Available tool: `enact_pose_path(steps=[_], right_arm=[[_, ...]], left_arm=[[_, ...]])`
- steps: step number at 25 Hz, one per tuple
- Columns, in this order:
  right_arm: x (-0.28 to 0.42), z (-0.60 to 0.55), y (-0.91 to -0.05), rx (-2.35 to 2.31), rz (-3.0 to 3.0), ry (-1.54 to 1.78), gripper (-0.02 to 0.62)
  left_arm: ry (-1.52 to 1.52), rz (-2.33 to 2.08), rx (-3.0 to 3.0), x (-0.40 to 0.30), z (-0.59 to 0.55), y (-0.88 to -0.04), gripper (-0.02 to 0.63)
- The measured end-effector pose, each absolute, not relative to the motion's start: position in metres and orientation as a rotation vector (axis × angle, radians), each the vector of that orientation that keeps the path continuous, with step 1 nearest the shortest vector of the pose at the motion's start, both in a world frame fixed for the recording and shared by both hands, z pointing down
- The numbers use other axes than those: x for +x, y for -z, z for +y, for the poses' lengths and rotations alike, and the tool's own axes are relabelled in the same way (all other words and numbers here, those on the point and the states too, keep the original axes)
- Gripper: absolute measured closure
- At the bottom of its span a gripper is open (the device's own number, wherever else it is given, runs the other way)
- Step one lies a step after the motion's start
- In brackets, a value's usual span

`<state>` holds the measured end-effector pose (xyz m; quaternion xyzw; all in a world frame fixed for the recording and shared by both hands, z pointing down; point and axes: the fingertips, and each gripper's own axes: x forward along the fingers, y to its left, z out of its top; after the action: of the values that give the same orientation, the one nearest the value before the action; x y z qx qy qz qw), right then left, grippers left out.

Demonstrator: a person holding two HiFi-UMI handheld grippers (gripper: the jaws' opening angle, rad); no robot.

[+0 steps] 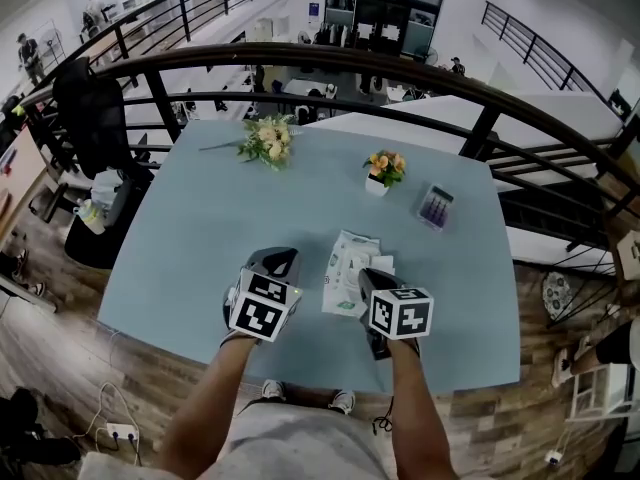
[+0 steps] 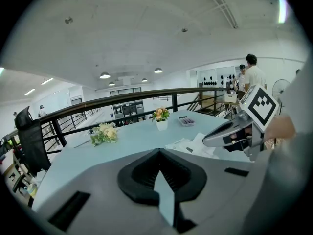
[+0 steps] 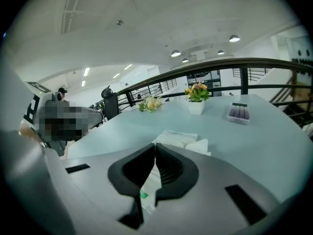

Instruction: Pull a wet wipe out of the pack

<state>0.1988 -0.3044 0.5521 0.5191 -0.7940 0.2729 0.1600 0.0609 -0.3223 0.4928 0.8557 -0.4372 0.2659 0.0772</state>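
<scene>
Your left claw (image 2: pixel 157 155) and right claw (image 3: pixel 155 151) are both closed; the pack (image 1: pixel 345 273) isn't pinned down, so pulling may drag it.

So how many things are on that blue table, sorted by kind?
flowers: 2, a loose bouquet and a potted posy
wipe pack: 1
white sheet beside the pack: 1
purple-topped box: 1
Total: 5
</scene>
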Motion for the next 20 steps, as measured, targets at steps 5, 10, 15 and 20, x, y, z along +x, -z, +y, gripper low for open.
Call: enact_pose_path(steps=[5, 10, 15, 20], right_arm=[[0.201, -0.305, -0.542, 1.504, -2.276, -0.756, 0.583], [0.206, -0.307, -0.53, 1.528, -2.286, -0.731, 0.584], [0.211, -0.307, -0.521, 1.555, -2.283, -0.699, 0.583], [0.214, -0.309, -0.513, 1.565, -2.282, -0.673, 0.583]], left_arm=[[-0.787, -1.304, 2.573, 0.062, -0.322, -0.489, 0.611], [-0.784, -1.297, 2.585, 0.065, -0.323, -0.486, 0.611], [-0.775, -1.29, 2.596, 0.068, -0.324, -0.483, 0.611], [-0.769, -1.282, 2.611, 0.072, -0.327, -0.478, 0.611]])
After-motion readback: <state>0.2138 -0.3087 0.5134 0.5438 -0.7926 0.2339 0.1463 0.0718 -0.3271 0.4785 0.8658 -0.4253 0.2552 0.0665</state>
